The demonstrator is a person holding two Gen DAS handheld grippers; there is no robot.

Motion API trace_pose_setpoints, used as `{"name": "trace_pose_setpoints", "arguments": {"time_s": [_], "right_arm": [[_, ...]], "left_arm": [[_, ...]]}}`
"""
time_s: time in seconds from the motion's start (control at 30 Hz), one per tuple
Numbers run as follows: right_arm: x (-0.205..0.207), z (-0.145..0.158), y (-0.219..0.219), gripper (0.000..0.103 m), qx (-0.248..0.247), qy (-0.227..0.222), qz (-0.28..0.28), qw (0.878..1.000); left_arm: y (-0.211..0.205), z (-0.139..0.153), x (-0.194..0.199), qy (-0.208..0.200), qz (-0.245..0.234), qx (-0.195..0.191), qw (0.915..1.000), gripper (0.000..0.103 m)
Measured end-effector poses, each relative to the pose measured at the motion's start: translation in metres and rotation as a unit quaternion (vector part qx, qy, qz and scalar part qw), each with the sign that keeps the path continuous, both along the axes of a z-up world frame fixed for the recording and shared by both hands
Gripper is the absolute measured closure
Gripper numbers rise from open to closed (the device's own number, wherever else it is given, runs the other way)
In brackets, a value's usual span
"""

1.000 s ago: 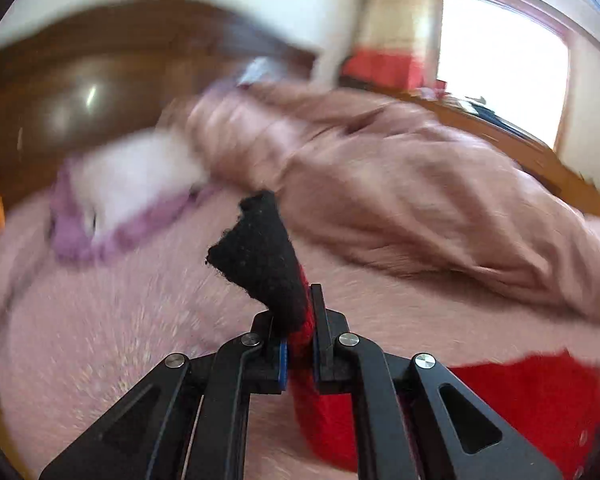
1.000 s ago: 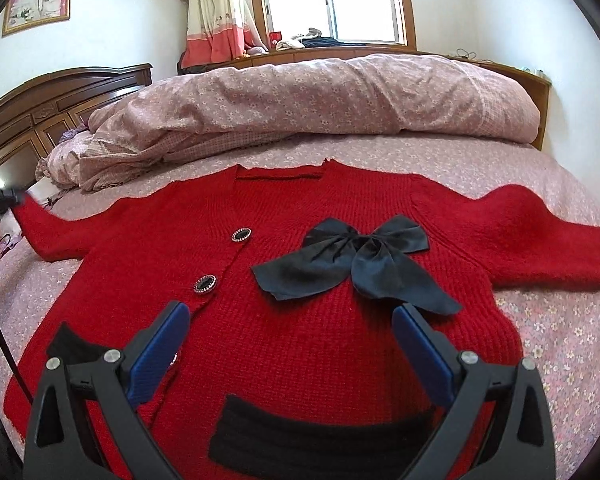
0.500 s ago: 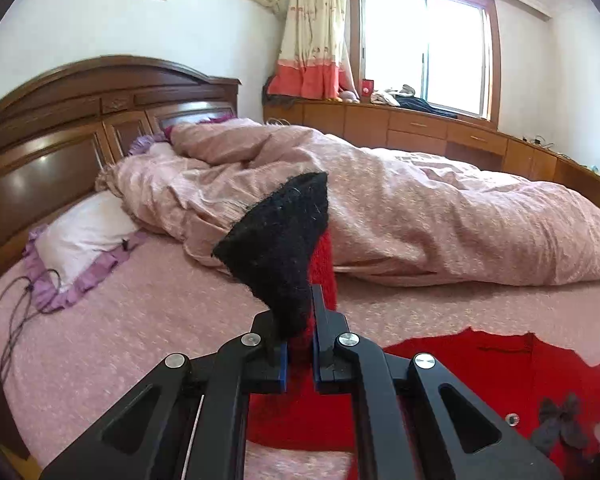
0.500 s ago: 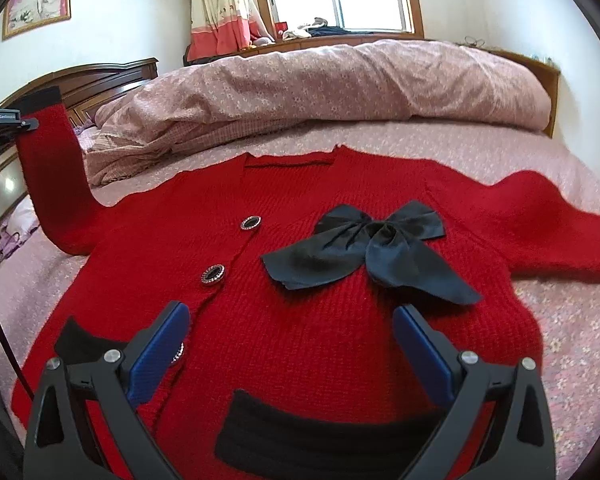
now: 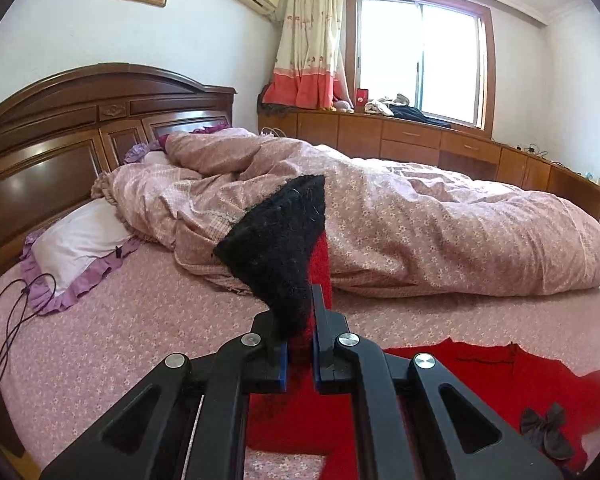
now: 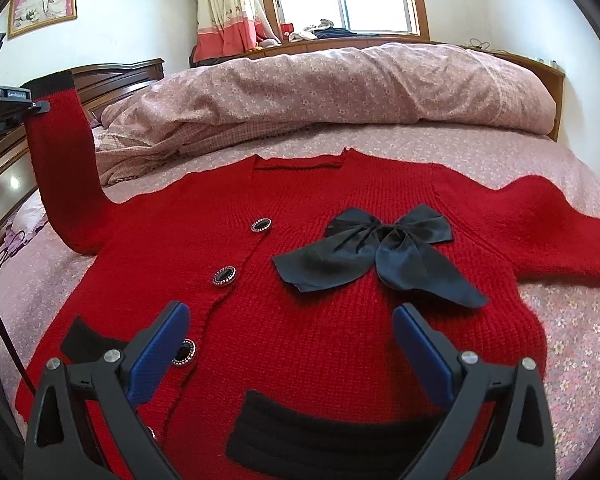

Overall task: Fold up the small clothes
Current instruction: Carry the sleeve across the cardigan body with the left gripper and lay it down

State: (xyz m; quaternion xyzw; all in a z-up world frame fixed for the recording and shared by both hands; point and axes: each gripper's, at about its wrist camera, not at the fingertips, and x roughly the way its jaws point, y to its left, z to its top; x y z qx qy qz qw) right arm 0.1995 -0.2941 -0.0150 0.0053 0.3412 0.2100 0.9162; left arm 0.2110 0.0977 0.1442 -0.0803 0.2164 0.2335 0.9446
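Observation:
A small red knit cardigan (image 6: 340,292) lies front-up on the pink bedsheet, with a black bow (image 6: 380,256), jewelled buttons and black trim. My left gripper (image 5: 300,344) is shut on the black cuff (image 5: 280,248) of one sleeve and holds it up above the bed. In the right wrist view that lifted sleeve (image 6: 64,172) stands upright at the far left. My right gripper (image 6: 292,344) is open and empty, hovering over the cardigan's lower front above a black pocket band (image 6: 320,436). The other sleeve (image 6: 548,224) lies flat to the right.
A bunched pink duvet (image 5: 380,216) lies across the far side of the bed. A white pillow with purple frill (image 5: 72,248) and a black cable (image 5: 16,312) lie near the dark wooden headboard (image 5: 60,140). Wooden cabinets (image 5: 420,140) run under the window.
My left gripper has lifted the sleeve cuff from the bed up into the air, so the sleeve now stands upright. My right gripper has stayed open over the cardigan's front.

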Motion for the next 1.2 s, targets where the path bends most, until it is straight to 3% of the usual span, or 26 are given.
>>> {"name": "trace_pose_setpoints", "arguments": {"time_s": [0.13,0.3,0.6,0.8,0.87,0.93,1.07,1.2], "right_arm": [[0.0,0.005,0.001,0.0,-0.002,-0.008,0.002,1.0],[0.021,0.03,-0.019,0.0,-0.01,-0.051,-0.018,0.999],[0.063,0.077,-0.134,0.0,-0.055,-0.11,-0.105,0.987],[0.06,0.078,-0.21,0.0,-0.002,-0.066,-0.155,0.986],[0.059,0.073,-0.222,0.0,-0.002,-0.051,-0.164,0.985],[0.06,0.065,-0.232,0.0,-0.016,-0.027,-0.172,0.985],[0.058,0.051,-0.241,0.0,-0.039,0.0,-0.179,0.983],[0.058,0.042,-0.25,0.0,-0.033,0.021,-0.187,0.982]], "left_arm": [[-0.016,0.001,0.009,0.002,-0.008,0.0,1.0,0.101],[-0.066,-0.001,0.03,0.009,-0.037,0.015,0.9992,0.101],[-0.203,-0.033,0.083,0.031,-0.099,0.015,0.9945,0.101],[-0.295,-0.077,0.111,0.034,-0.152,0.012,0.9878,0.101],[-0.32,-0.096,0.114,0.026,-0.175,0.019,0.9841,0.101],[-0.339,-0.116,0.12,0.045,-0.182,0.025,0.9819,0.101],[-0.348,-0.136,0.129,0.074,-0.188,0.001,0.9793,0.101],[-0.355,-0.142,0.132,0.079,-0.193,-0.003,0.978,0.101]]}}
